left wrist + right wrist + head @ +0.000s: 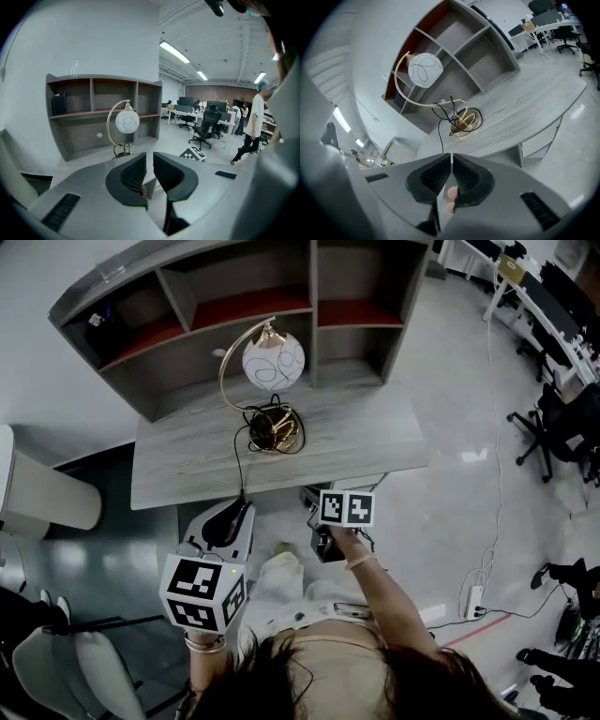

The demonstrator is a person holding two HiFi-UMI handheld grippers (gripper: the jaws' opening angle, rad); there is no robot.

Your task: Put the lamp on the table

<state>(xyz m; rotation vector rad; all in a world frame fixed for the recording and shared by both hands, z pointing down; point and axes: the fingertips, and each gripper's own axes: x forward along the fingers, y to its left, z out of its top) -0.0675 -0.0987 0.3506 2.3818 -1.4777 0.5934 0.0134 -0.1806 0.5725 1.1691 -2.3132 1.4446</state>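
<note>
The lamp (274,362), with a white globe on a curved gold arm and a round gold base, stands upright on the grey wooden table (375,442) in front of the shelf unit. Its black cord coils at the base and hangs over the table's front edge. Both grippers sit back from the table, apart from the lamp. My left gripper (242,505) is shut and empty, with only a thin slit between its jaws. To its right, my right gripper (311,495) is shut on nothing. The lamp (126,123) shows beyond the left gripper (149,161), and the lamp (425,70) above the right gripper (452,161).
A grey shelf unit (234,334) with red-lined compartments stands along the table's back. A white bin (47,498) is at the left. Office chairs (553,427) and a power strip (473,601) are on the floor at the right. A person (255,122) stands far off.
</note>
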